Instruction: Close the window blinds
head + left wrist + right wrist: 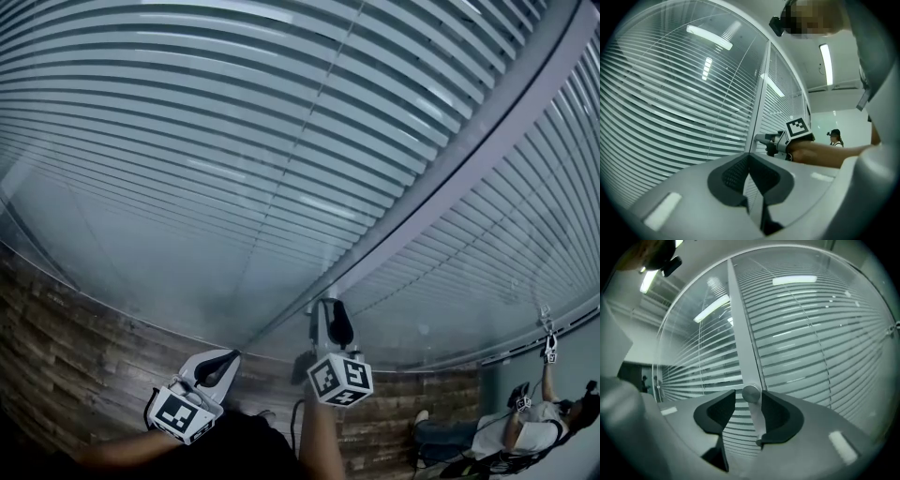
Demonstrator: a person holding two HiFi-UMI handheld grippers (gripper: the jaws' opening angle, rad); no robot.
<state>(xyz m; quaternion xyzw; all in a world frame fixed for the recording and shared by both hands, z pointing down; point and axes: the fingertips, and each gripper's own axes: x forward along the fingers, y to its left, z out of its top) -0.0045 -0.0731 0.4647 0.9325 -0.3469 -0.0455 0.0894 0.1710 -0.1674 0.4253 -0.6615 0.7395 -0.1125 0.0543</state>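
Horizontal white blinds (234,141) hang behind glass on both sides of a grey upright frame bar (450,178). On that bar (740,333) sits a small round metal knob (751,393). My right gripper (330,305) reaches up to the bar. In the right gripper view the knob stands between that gripper's (748,401) jaws, close to the right pad, with a gap on its left side. The left gripper view shows the right gripper (759,138) at the bar too. My left gripper (225,358) hangs lower left, away from the bar, its jaws (750,159) together on nothing.
A wood-panelled wall (66,356) runs below the glass. At the far right another person (534,431) reaches up to a further blind. Ceiling lights (826,63) show above.
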